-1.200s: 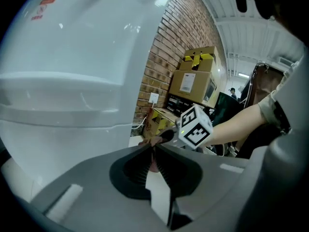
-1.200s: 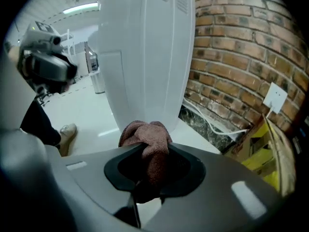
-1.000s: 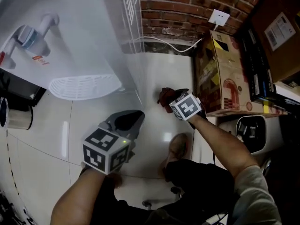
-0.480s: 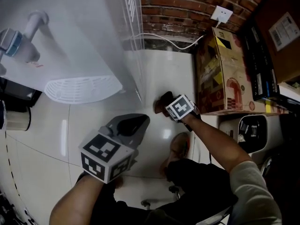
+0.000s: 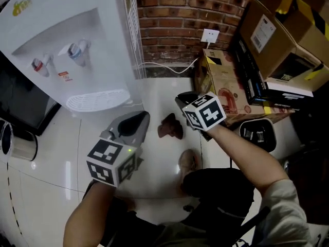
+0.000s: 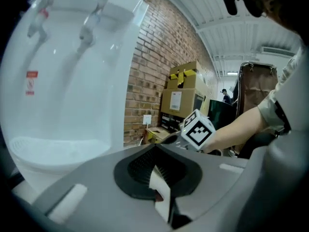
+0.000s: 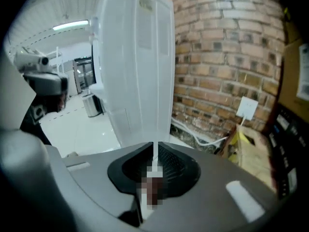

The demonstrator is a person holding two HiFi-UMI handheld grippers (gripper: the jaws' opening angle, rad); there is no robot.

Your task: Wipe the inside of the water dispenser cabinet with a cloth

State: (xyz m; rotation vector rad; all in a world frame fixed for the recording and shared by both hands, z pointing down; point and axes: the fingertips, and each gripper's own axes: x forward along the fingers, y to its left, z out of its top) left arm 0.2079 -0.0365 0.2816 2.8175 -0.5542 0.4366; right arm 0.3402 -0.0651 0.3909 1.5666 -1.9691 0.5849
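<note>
My left gripper (image 6: 155, 159) has its jaws pressed fully together with nothing between them. My right gripper (image 7: 154, 156) has just been closing its jaws; they now stand all but together, with only a hairline slit between the pads, and they too hold nothing.

The cloth (image 5: 170, 127), a crumpled brown heap, lies loose on the pale floor tiles (image 5: 169, 89). From the head view it sits between my two grippers, just beyond the left one's tips and below and to the left of the right one, touched by neither. Both grippers hang in the air above the floor. My shoe (image 5: 189, 161) is on the tiles nearer to me than the cloth.

The white water dispenser (image 5: 77, 30) stands to the left. I see its two taps and the ribbed drip tray (image 5: 97, 100), but its cabinet does not show in any view. Behind it runs a brick wall (image 5: 169, 9) with a white socket (image 5: 209, 35). A cardboard box (image 5: 226, 84) stands by the wall to the right of my right gripper.
</note>
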